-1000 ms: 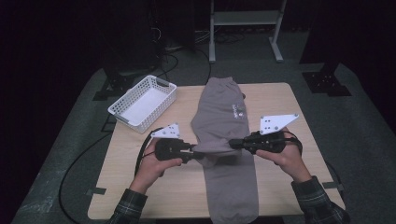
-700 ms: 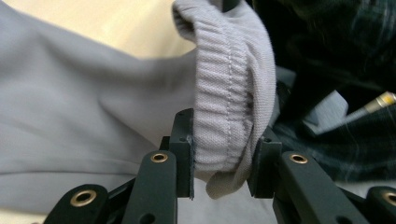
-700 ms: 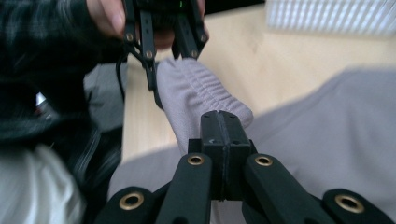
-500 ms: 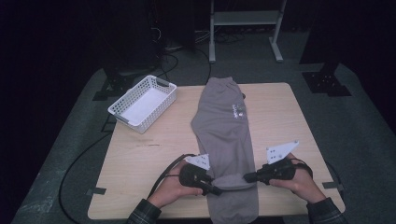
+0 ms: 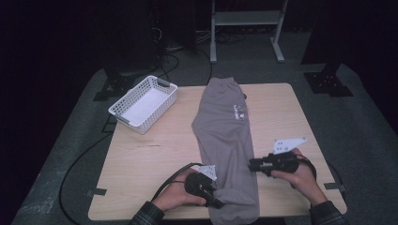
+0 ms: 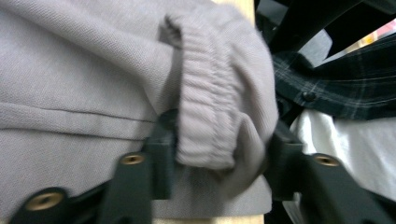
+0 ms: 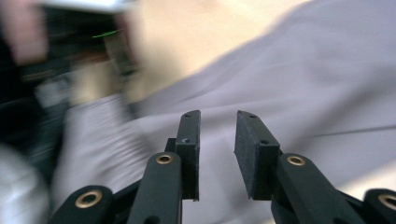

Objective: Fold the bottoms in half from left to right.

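Grey sweatpants (image 5: 225, 131) lie lengthwise down the middle of the wooden table (image 5: 150, 154), their leg ends hanging at the near edge. My left gripper (image 5: 218, 202) is at the near end of the pants. Its jaws have just been opening, and the ribbed cuff (image 6: 219, 116) sits loosely between the parted pads of the left gripper (image 6: 219, 154). My right gripper (image 5: 250, 164) is at the right edge of the pants. Its jaws have also just been opening. In the blurred right gripper view the right gripper (image 7: 217, 130) has nothing in its gap and grey cloth (image 7: 317, 93) beyond it.
A white slatted basket (image 5: 143, 104) stands at the table's far left corner. A metal stand (image 5: 244, 18) rises behind the table, and cables trail off the left side. The person's plaid shirt (image 6: 336, 88) is close behind the near edge.
Both hands came down from the middle of the pants toward the near edge with the cloth. The right jaws have parted and let go. The left jaws have widened around the cuff.
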Action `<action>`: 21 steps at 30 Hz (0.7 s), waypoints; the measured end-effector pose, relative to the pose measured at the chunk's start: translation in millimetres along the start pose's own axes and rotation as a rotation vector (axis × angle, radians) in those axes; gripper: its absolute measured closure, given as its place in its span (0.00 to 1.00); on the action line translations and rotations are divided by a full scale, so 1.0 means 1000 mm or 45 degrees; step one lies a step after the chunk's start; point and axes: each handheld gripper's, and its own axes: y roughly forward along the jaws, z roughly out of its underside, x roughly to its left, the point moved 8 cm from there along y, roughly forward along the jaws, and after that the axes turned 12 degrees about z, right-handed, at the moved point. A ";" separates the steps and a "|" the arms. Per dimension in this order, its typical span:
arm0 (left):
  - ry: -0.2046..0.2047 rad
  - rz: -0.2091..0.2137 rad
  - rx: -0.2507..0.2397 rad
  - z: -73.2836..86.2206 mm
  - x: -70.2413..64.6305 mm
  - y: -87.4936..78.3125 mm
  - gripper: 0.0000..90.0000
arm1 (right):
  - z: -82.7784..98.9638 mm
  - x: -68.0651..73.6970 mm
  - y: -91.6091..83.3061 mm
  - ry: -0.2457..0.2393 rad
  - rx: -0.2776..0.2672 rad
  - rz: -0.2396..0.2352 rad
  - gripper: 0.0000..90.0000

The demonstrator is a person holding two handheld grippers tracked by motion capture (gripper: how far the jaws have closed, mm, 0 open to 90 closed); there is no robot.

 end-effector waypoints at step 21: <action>-0.048 -0.609 -0.229 -0.030 0.093 -0.074 0.51 | -0.003 -0.075 0.075 0.056 0.132 0.290 0.66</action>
